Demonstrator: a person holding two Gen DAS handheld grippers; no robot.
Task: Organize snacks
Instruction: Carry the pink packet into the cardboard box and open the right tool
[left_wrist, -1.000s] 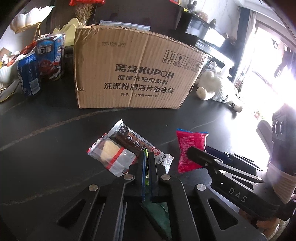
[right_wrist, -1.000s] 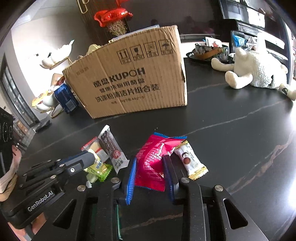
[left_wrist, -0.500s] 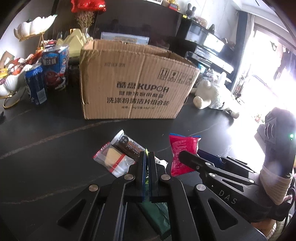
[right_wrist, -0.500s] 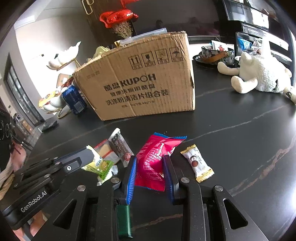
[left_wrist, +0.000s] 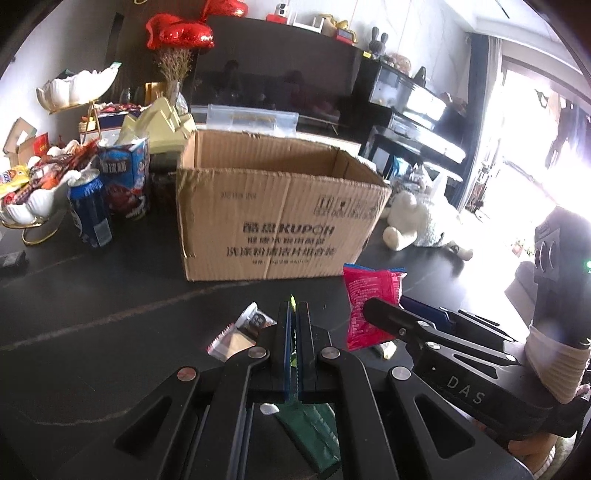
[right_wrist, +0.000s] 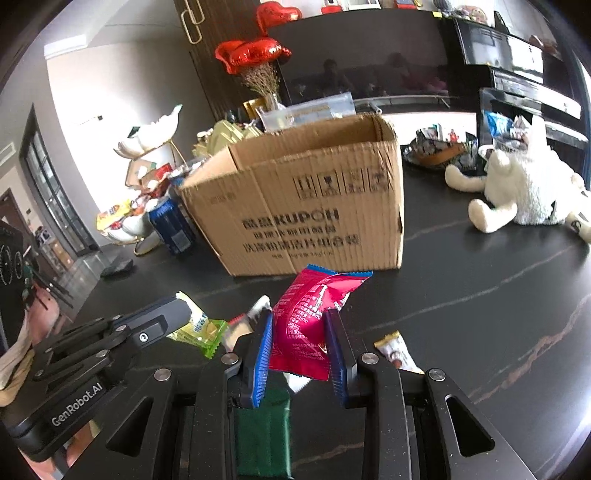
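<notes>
My left gripper (left_wrist: 293, 308) is shut on a thin yellow-green snack packet (right_wrist: 201, 326), whose edge (left_wrist: 292, 301) pokes up between the pads. My right gripper (right_wrist: 299, 317) is shut on a red snack bag (right_wrist: 314, 314), also seen as the red bag (left_wrist: 367, 299) in the left wrist view. Both hang above the black table, in front of the open cardboard box (left_wrist: 277, 218). A clear-wrapped snack (left_wrist: 231, 339) and a brown-wrapped bar (left_wrist: 255, 319) lie on the table below the left gripper. A small white-and-gold packet (right_wrist: 397, 354) lies right of the right gripper.
Left of the box stand a blue can (left_wrist: 90, 214), a blue snack carton (left_wrist: 127, 181) and a white shell-shaped dish of sweets (left_wrist: 26, 192). A white plush toy (right_wrist: 524, 192) sits at the right. A dark green packet (right_wrist: 262, 435) lies below the grippers.
Both grippers have risen with their packets lifted off the table. The box's open top now shows, and the snacks on the table sit lower in view.
</notes>
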